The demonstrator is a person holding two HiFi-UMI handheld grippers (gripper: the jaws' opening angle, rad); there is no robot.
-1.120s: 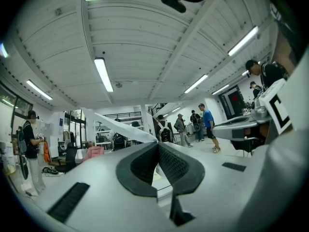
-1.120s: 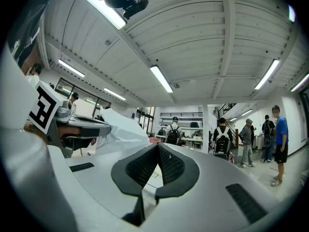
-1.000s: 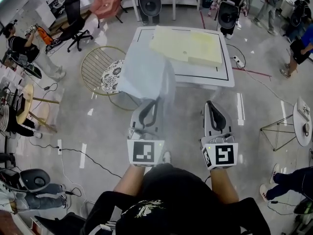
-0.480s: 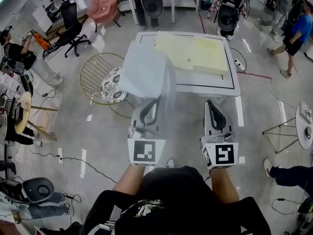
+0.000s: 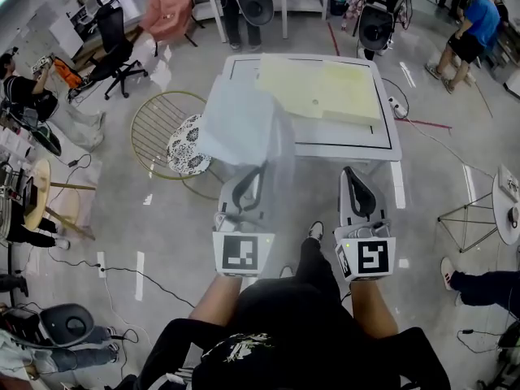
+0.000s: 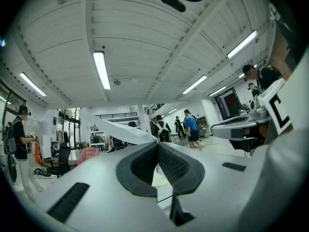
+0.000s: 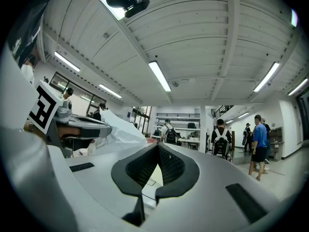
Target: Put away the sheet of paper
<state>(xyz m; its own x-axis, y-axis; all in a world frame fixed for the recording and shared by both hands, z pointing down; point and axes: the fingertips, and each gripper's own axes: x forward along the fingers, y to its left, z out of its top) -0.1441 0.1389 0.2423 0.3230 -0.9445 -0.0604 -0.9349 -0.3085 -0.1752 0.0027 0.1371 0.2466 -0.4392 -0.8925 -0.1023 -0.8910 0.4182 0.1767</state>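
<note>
Open floor (image 5: pixel 313 189) leads to the table (image 5: pixel 345 143); wire chair (image 5: pixel 166 132) crowds its left.

The sheet of paper (image 5: pixel 242 124) is pale white; the table (image 5: pixel 386 139) is white with a thin black border line, the slabs (image 5: pixel 325 88) on it pale yellow. Both left gripper (image 5: pixel 258 167) and right gripper (image 5: pixel 348 171) are grey with black pads (image 6: pixel 144 166) and black-and-white square markers (image 5: pixel 240 251). At the table's nine o'clock, a cushion (image 5: pixel 185 132) shows black-and-white flowers.

I see a gold wire chair (image 5: pixel 156 119) holding a patterned cushion (image 5: pixel 185 140); beyond it, a pink armchair (image 5: pixel 169 8) and black office chair (image 5: pixel 114 43). A blue-shirted person (image 5: pixel 471 31) stands far right.
</note>
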